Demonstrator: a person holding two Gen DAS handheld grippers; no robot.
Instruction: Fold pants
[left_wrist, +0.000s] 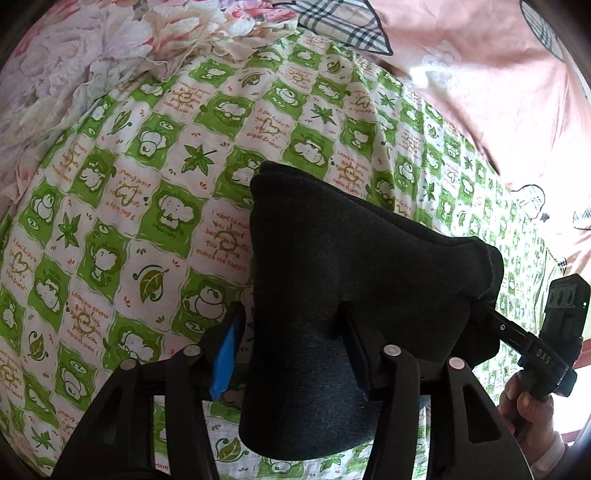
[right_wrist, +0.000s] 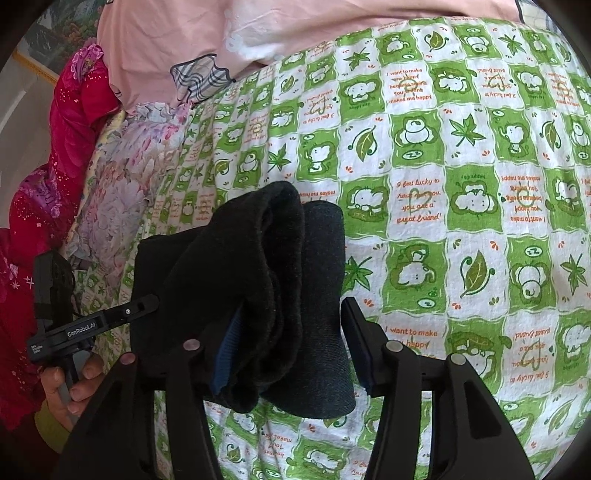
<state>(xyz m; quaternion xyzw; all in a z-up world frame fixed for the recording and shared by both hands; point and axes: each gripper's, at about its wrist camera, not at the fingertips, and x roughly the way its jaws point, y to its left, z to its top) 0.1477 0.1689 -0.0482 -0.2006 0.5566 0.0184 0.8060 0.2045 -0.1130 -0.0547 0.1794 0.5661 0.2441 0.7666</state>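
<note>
The dark pants (left_wrist: 354, 280) are bunched in folded layers and held up over the green-and-white patterned bed sheet (left_wrist: 155, 206). My left gripper (left_wrist: 291, 347) holds one end of the bundle between its fingers, which stand fairly wide apart. My right gripper (right_wrist: 284, 339) holds the other end of the pants (right_wrist: 258, 280) the same way; a thick fleecy layer and a smoother layer sit between its fingers. Each gripper shows in the other's view: the right one (left_wrist: 491, 314) at the pants' right edge, the left one (right_wrist: 147, 306) at the left edge.
A pink quilt (left_wrist: 480, 81) lies at the far side of the bed. A floral cloth (left_wrist: 74, 55) lies at one end, with red fabric (right_wrist: 55, 155) beside it. The patterned sheet (right_wrist: 461, 184) spreads wide around the pants.
</note>
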